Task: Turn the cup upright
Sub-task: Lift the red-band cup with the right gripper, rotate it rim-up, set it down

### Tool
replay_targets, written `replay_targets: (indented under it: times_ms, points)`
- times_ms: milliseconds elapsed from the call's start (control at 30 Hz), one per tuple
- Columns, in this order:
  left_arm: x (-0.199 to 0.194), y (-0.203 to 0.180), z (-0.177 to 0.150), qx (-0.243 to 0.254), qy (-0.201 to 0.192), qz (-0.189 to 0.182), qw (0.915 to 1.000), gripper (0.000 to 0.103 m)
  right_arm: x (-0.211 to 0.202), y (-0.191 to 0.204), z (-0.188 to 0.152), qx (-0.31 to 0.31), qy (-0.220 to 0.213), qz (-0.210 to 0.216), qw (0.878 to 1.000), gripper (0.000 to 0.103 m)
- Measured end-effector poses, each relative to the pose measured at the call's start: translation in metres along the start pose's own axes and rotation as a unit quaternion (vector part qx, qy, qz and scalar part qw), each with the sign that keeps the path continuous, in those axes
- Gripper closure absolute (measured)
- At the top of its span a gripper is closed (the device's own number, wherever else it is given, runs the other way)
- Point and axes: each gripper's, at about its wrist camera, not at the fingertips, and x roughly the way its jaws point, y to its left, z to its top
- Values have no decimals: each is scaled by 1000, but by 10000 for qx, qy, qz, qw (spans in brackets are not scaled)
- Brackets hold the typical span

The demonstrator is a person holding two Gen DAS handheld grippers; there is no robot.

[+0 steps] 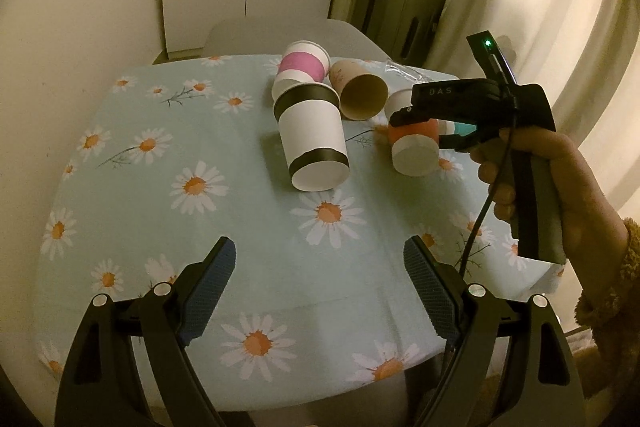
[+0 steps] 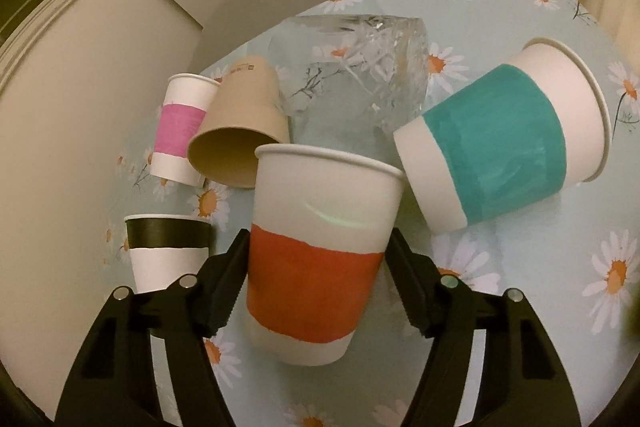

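Note:
A white paper cup with a red band (image 2: 314, 267) sits between the fingers of my right gripper (image 2: 316, 287), which is shut on its sides. In the left wrist view the same cup (image 1: 414, 147) is tilted, base toward the camera, held just above the daisy tablecloth (image 1: 240, 227) by the right gripper (image 1: 424, 125). My left gripper (image 1: 318, 279) is open and empty, low over the near part of the table.
A black-banded cup (image 1: 314, 139) lies on its side mid-table. Behind it lie a pink-banded cup (image 1: 302, 65) and a brown cup (image 1: 360, 93). A teal-banded cup (image 2: 508, 135) and a clear plastic cup (image 2: 360, 67) lie beyond the red one.

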Motion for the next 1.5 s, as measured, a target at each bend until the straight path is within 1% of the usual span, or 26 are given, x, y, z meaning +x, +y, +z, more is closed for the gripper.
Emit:
replay_targets:
  times_ms: [200, 333, 467, 533, 600, 667, 800, 867, 1000, 1167, 1267, 1333, 1467, 1500]
  points:
    - [-1, 0, 0, 1, -2, 23, 10000, 19, -9, 0, -4, -41, 39, 149, 9999, 37]
    - [-3, 3, -2, -31, -18, 39, 10000, 19, -24, 3, -18, -196, 173, 274, 9993, 36]
    - [-7, 7, -5, -123, -25, 53, 9999, 19, -39, 12, -40, -522, 253, 299, 9979, 36]
    - [-9, 9, -7, -173, -4, 36, 9998, 19, -43, 16, -53, -676, 381, 285, 9966, 36]
    - [-10, 11, -9, -234, 15, 28, 9997, 19, -45, 21, -71, -842, 569, 172, 9947, 36]
    - [-11, 12, -12, -285, 31, 31, 9996, 19, -46, 26, -84, -993, 636, 21, 9930, 36]
    - [-12, 11, -16, -317, 75, 72, 9994, 19, -46, 27, -110, -1222, 838, -14, 9890, 36]
    - [-13, 11, -19, -335, 89, 80, 9994, 19, -48, 26, -121, -1279, 909, -12, 9876, 36]
    - [-15, 12, -24, -413, 146, 68, 9990, 19, -54, 28, -137, -1390, 885, -11, 9863, 36]
    - [-17, 9, -31, -459, 201, 16, 9987, 19, -46, 31, -145, -1429, 904, 4, 9856, 36]
    - [-16, 5, -34, -469, 263, -6, 9986, 19, -40, 32, -145, -1493, 935, -73, 9843, 36]
    - [-15, 2, -36, -449, 307, -7, 9985, 19, -41, 32, -145, -1496, 908, -44, 9846, 36]
    - [-11, -1, -37, -395, 380, 11, 9985, 19, -40, 28, -145, -1423, 959, 38, 9852, 29]
    - [-11, -2, -38, -385, 394, 8, 9985, 19, -41, 28, -145, -1422, 956, 44, 9852, 29]
